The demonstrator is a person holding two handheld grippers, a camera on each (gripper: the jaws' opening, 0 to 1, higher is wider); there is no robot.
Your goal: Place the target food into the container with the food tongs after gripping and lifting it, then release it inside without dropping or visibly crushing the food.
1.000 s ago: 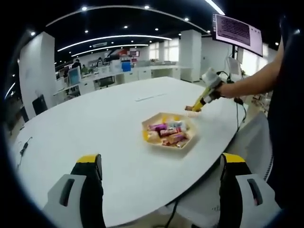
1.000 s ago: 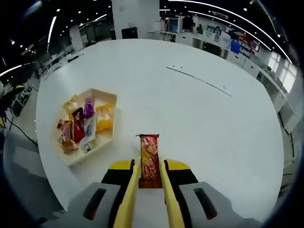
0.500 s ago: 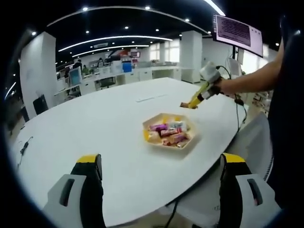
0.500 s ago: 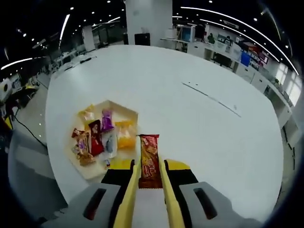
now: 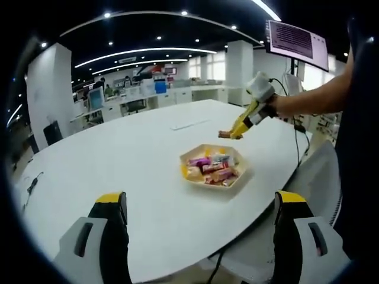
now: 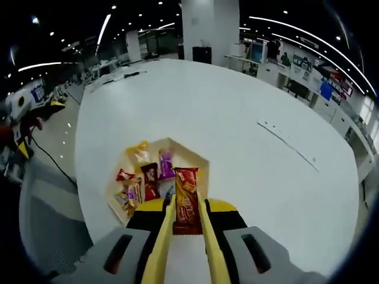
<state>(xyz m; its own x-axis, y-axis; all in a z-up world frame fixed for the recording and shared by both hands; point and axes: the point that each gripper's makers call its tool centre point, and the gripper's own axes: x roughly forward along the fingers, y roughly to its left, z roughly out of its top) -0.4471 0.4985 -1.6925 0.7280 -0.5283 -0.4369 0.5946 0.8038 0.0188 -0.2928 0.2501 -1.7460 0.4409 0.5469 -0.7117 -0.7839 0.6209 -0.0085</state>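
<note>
Our right tongs are clamping the red snack bar and have carried it over the near edge of the hexagonal tray; release is nearing. Left tongs are idling wide apart, empty, above the worktop.

I'm seeing the red-orange wrapped snack bar lying lengthwise, lifted, its tip hanging over the cream hexagonal tray, which is sitting on the table holding several wrapped snacks.
</note>
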